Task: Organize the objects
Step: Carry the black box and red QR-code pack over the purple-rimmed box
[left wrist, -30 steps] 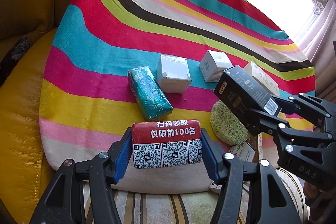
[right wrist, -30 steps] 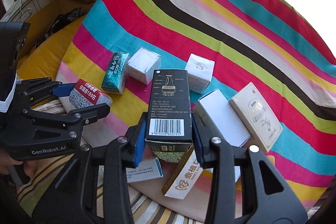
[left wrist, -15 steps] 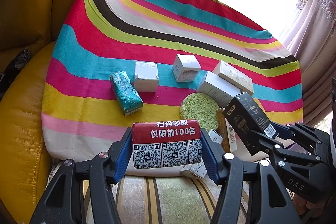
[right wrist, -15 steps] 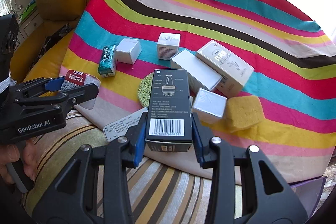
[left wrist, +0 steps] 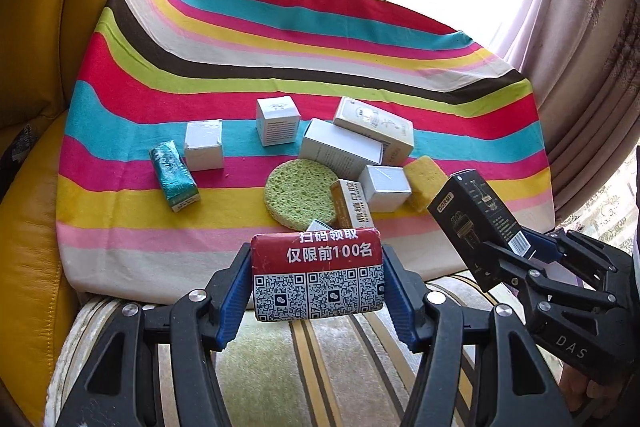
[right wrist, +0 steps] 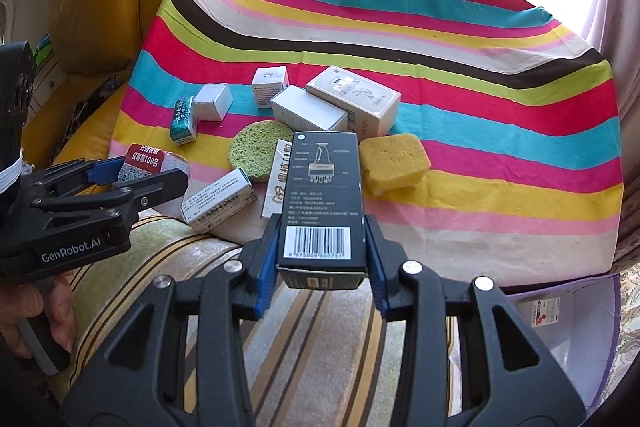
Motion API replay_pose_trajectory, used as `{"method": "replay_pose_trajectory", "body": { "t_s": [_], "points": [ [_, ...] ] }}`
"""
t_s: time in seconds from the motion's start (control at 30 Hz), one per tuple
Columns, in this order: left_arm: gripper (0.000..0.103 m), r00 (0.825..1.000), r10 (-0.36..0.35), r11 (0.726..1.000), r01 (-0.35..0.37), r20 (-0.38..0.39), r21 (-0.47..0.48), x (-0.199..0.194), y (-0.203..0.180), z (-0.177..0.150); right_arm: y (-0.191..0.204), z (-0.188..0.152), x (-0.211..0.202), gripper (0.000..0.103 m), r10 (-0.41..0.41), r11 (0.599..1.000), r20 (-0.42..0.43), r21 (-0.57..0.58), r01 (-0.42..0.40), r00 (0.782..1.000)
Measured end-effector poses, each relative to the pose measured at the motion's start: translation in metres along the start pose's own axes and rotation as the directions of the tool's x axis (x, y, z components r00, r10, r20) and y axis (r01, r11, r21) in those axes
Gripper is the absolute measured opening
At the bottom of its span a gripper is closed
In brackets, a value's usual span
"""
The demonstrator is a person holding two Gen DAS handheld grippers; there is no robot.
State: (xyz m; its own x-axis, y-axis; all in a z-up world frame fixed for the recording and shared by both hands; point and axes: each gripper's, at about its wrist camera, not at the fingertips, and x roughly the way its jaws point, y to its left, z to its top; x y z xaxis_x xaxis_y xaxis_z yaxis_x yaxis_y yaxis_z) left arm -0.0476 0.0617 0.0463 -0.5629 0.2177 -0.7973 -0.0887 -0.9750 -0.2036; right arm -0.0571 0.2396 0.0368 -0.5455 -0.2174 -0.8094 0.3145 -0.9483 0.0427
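Note:
My left gripper [left wrist: 316, 291] is shut on a red-topped tissue pack with QR codes [left wrist: 318, 273], held above the near edge of the striped cloth [left wrist: 280, 67]. My right gripper [right wrist: 322, 267] is shut on a black box with a barcode [right wrist: 322, 195], also held off the cloth. In the left wrist view that black box [left wrist: 474, 223] hangs at the right. In the right wrist view the red pack [right wrist: 154, 163] sits at the left between the other gripper's fingers. On the cloth lie a green tissue pack [left wrist: 174, 175], a round green sponge [left wrist: 298, 193], a yellow sponge [right wrist: 394, 161] and several white boxes.
A yellow leather sofa [left wrist: 36, 107] borders the cloth on the left. A striped cushion [left wrist: 320, 367] lies below both grippers. Curtains [left wrist: 580, 47] hang at the right. A purple-edged box [right wrist: 560, 315] sits low at the right. A hand [right wrist: 40, 311] grips the left tool's handle.
Both grippers have pulled back and up from the cloth with their loads, so the objects look smaller and farther. Both tools have rolled. The items on the cloth have not moved.

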Motion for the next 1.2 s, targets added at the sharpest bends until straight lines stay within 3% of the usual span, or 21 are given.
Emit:
{"method": "replay_pose_trajectory", "body": {
  "t_s": [0.63, 1.2],
  "points": [
    [0.061, 0.991, -0.128, 0.975, 0.134, -0.045, 0.175, -0.003, -0.101, -0.015, -0.090, -0.062, -0.073, 0.043, -0.164, 0.972, 0.041, 0.175, 0.155, 0.986],
    [0.061, 0.955, -0.238, 0.897, 0.285, -0.175, 0.337, 0.011, -0.208, -0.039, -0.187, -0.136, -0.117, 0.043, -0.342, 0.880, -0.027, 0.340, 0.331, 0.939]
  ]
}}
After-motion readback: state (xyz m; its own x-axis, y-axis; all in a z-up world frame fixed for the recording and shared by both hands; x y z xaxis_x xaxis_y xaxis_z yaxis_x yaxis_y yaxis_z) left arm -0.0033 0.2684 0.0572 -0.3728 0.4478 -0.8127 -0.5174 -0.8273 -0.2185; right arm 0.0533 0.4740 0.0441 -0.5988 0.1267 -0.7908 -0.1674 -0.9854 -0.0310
